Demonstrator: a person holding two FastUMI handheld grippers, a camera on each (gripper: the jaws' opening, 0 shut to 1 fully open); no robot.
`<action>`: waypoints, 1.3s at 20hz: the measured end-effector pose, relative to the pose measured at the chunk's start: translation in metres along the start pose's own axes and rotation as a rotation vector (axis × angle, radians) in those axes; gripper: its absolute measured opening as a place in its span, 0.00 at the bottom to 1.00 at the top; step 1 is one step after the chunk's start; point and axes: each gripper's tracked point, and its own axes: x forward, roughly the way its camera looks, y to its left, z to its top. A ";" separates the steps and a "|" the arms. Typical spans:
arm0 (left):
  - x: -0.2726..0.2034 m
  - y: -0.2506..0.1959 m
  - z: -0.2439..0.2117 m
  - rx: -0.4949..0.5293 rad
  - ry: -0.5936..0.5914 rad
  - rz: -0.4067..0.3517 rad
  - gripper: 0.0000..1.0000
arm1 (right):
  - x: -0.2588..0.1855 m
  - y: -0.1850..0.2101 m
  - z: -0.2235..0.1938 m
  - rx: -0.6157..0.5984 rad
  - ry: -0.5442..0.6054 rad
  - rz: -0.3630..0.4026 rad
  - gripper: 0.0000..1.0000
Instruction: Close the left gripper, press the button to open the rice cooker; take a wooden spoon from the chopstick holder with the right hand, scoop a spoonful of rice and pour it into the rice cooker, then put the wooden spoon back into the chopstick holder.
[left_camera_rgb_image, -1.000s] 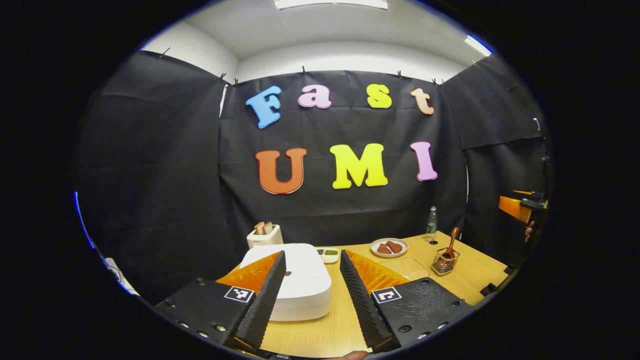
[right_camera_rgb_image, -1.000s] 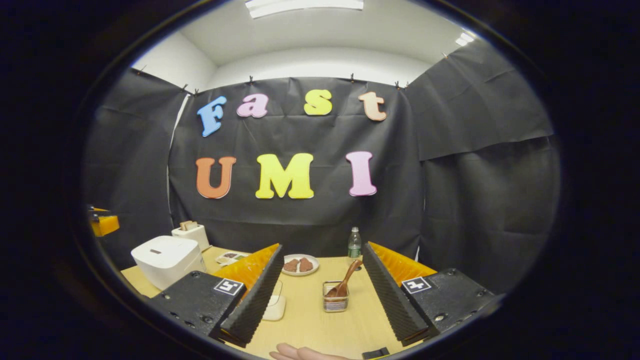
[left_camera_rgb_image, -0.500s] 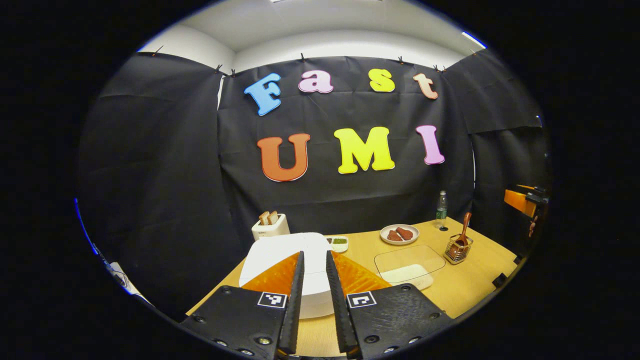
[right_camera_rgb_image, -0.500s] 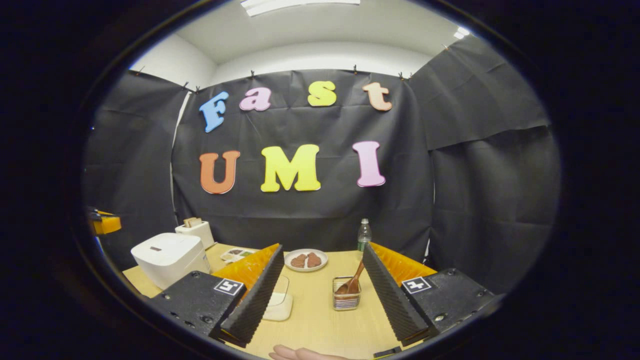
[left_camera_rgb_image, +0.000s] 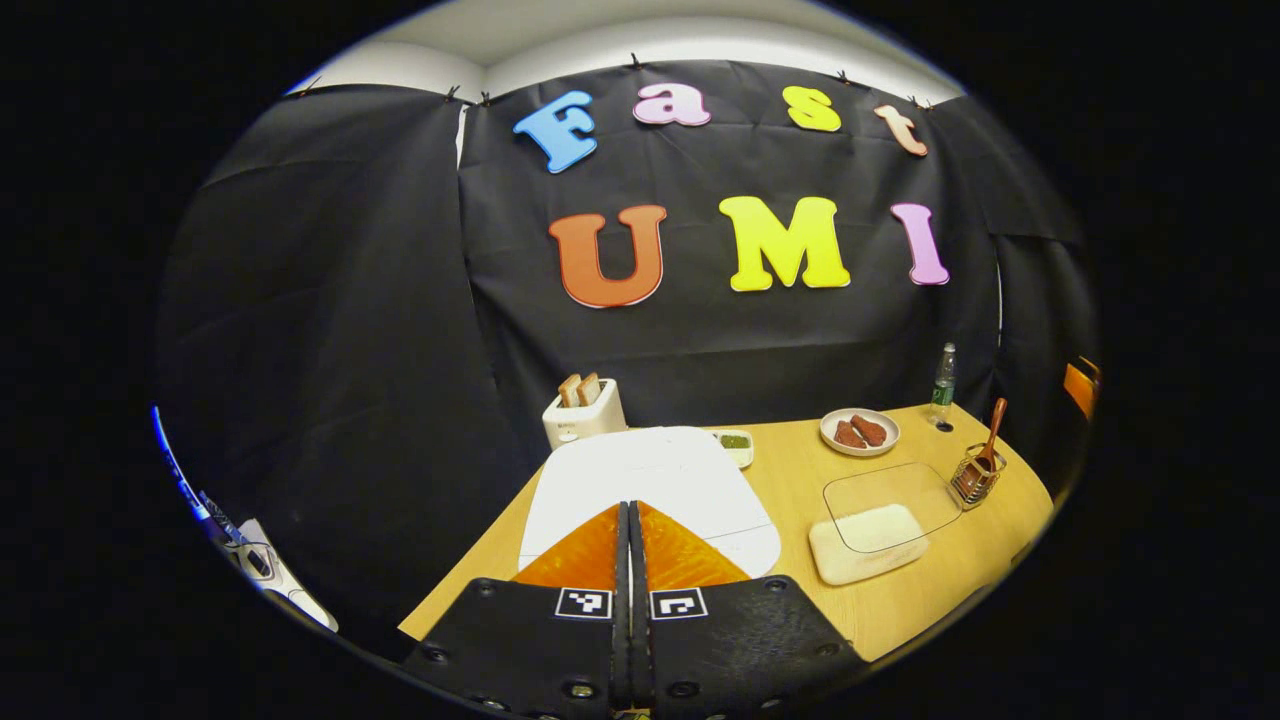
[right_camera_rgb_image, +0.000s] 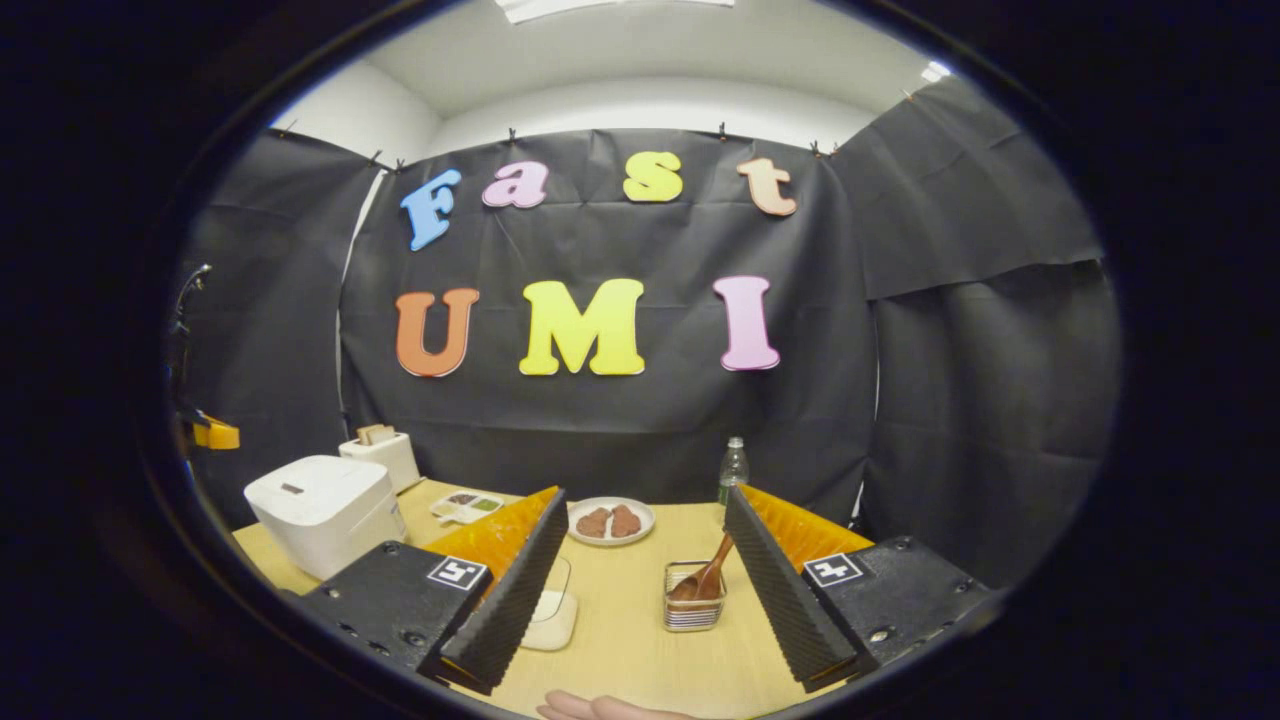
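A: Left gripper (left_camera_rgb_image: 630, 520), lower centre of the left gripper view: fingers pressed flat together, clenched on nothing, tips over the near edge of the white rice cooker (left_camera_rgb_image: 650, 480). Lid down.

B: Right gripper (right_camera_rgb_image: 640, 570), bottom of the right gripper view: released, fingers spread wide, held above the wooden table (right_camera_rgb_image: 620, 640). The chopstick holder (right_camera_rgb_image: 693, 597) sits between them, farther off, the wooden spoon (right_camera_rgb_image: 712, 572) leaning in it, handle to the upper right. Part of a hand (right_camera_rgb_image: 600, 708) at the bottom edge.

A: Writing?

B: Square black-and-white markers on both grippers' finger bases. The bottle's label is too small to read.

A: Surroundings, left gripper view: toaster (left_camera_rgb_image: 583, 412) with two slices behind the cooker, a small sauce dish (left_camera_rgb_image: 735, 444) by its far right corner, a plate of brown pieces (left_camera_rgb_image: 859, 431) right of that, a bottle (left_camera_rgb_image: 943, 375) at the wall. A clear-lidded container of rice (left_camera_rgb_image: 868, 528) lies lower right of the cooker, the holder just beyond it.

B: In the right gripper view the cooker is at middle left; the left finger covers part of the rice container. Nothing stands between the fingers and the holder.
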 end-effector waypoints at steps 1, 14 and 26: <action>0.008 0.002 -0.004 -0.013 0.033 -0.001 0.00 | 0.003 -0.003 -0.002 -0.002 0.001 -0.005 0.99; 0.084 -0.013 -0.052 -0.059 0.265 -0.004 0.00 | 0.017 -0.034 -0.027 -0.031 -0.004 -0.002 0.96; 0.085 -0.012 -0.062 -0.072 0.281 -0.012 0.01 | 0.028 -0.031 -0.048 -0.038 0.025 0.006 0.97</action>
